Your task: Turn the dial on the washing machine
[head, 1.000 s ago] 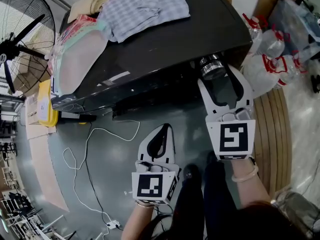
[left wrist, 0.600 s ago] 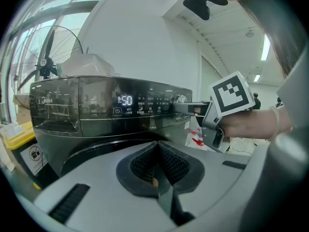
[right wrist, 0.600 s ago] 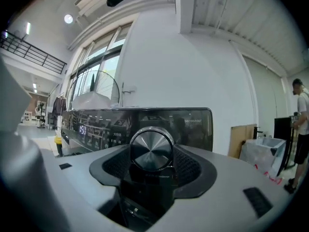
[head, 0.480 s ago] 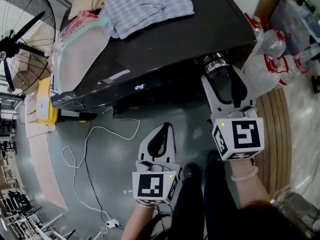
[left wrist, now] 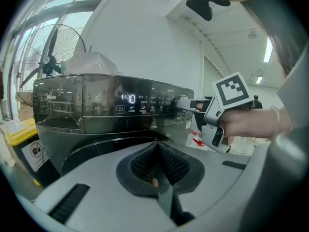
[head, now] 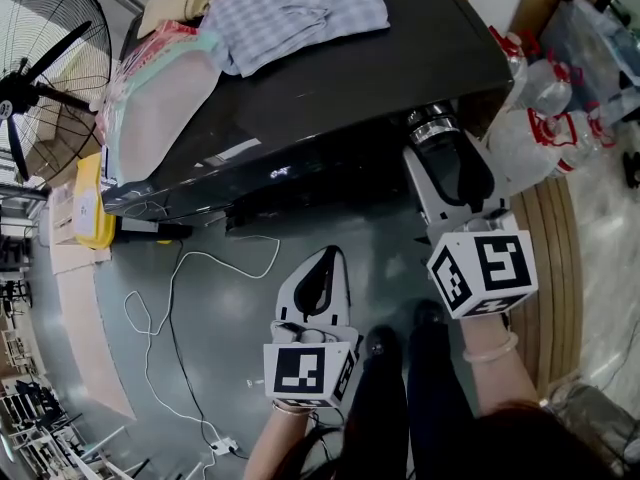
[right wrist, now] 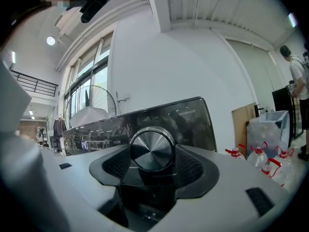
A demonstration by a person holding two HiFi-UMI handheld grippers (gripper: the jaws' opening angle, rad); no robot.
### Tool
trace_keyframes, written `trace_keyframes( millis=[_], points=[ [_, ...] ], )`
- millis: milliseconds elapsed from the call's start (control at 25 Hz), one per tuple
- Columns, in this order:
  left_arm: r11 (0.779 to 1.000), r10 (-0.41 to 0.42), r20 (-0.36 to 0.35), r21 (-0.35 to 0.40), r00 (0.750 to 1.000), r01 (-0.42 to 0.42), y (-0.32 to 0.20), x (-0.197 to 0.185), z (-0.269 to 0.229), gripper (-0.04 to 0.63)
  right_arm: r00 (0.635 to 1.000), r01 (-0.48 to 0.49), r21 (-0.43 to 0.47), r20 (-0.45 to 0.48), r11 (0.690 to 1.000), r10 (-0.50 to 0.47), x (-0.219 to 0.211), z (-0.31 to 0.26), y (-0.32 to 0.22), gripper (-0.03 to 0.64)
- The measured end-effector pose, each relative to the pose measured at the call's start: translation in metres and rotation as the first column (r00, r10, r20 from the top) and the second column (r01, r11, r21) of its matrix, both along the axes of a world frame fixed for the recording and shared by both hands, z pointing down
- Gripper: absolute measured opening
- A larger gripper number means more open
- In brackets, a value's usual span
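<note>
The dial [right wrist: 152,150] sits at the right end of the washing machine's [head: 330,88] front panel. My right gripper [head: 440,146] has its fingers [right wrist: 193,164] pinching the dial's metal rim from both sides. To turn it well, I judge the roll should run about the dial's own axis, with the wrist square to the panel and an even squeeze, because that smooth rim looks likely to slip. I take short steps and check the lit display [left wrist: 128,98], left of the dial, after each one. My left gripper [head: 325,260] hangs below the machine's front, well left of the dial, its fingers pressed together on nothing.
</note>
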State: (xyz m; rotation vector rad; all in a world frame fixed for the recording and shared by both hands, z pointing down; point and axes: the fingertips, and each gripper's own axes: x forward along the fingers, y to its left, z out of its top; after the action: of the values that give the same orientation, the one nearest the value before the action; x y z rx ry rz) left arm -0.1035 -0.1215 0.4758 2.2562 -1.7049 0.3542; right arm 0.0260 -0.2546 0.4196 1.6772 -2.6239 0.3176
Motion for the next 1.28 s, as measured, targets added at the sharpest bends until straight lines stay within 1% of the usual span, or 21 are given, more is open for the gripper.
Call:
trace_keyframes(
  millis=[80, 120, 240, 320, 400, 480, 600, 640, 680, 960, 1120, 1280],
  points=[
    [1.000, 0.003, 0.000, -0.002, 1.000, -0.003, 0.000, 0.001, 0.000, 0.017, 1.000, 0.016, 0.004, -0.020, 1.000, -0.016, -0.001, 0.001, 0.000, 0.299],
    [1.000, 0.004, 0.000, -0.003, 1.000, -0.004, 0.000, 0.002, 0.000, 0.017, 0.998, 0.027, 0.010, -0.050, 1.000, -0.027, -0.003, 0.001, 0.000, 0.306],
    [1.000, 0.003, 0.002, -0.002, 1.000, -0.003, 0.000, 0.004, -0.001, 0.017, 0.980, 0.062, 0.028, -0.189, 0.998, -0.055, -0.009, 0.005, 0.003, 0.349],
    [1.000, 0.009, 0.001, -0.003, 1.000, -0.009, -0.001, 0.006, -0.001, 0.017, 0.964, 0.072, 0.036, -0.258, 0.997, -0.061, -0.012, 0.006, 0.003, 0.356],
    [1.000, 0.011, 0.000, -0.003, 1.000, -0.011, -0.002, 0.006, 0.000, 0.017, 0.954, 0.072, 0.060, -0.295, 0.996, -0.051, -0.012, 0.003, 0.003, 0.356],
    [1.000, 0.009, -0.001, -0.001, 1.000, -0.009, -0.003, 0.006, 0.000, 0.017, 0.945, 0.079, 0.110, -0.326, 0.991, -0.039, -0.013, -0.005, 0.002, 0.356],
    [1.000, 0.002, -0.002, -0.001, 1.000, -0.002, -0.004, 0.005, 0.000, 0.017, 0.936, 0.074, 0.144, -0.352, 0.987, -0.019, -0.012, -0.012, 0.002, 0.353],
    [1.000, 0.002, -0.003, -0.003, 1.000, -0.002, -0.003, 0.005, 0.000, 0.017, 0.936, 0.070, 0.145, -0.352, 0.987, -0.015, -0.011, -0.013, 0.002, 0.334],
    [1.000, 0.003, -0.003, -0.006, 1.000, -0.003, -0.003, 0.005, 0.001, 0.017, 0.940, 0.066, 0.139, -0.342, 0.988, -0.015, -0.010, -0.013, 0.002, 0.290],
    [1.000, 0.001, -0.006, -0.018, 1.000, -0.001, -0.003, 0.004, 0.005, 0.017, 0.969, 0.059, 0.098, -0.246, 0.993, -0.033, -0.005, -0.007, 0.002, 0.293],
    [1.000, 0.002, -0.009, -0.020, 1.000, -0.002, -0.004, 0.003, 0.006, 0.017, 0.992, 0.034, 0.056, -0.124, 0.998, -0.027, -0.002, -0.006, 0.001, 0.293],
    [1.000, 0.000, -0.011, -0.018, 1.000, 0.000, -0.004, 0.003, 0.005, 0.017, 1.000, 0.022, 0.022, -0.023, 1.000, -0.022, 0.000, -0.006, 0.001, 0.293]
  ],
)
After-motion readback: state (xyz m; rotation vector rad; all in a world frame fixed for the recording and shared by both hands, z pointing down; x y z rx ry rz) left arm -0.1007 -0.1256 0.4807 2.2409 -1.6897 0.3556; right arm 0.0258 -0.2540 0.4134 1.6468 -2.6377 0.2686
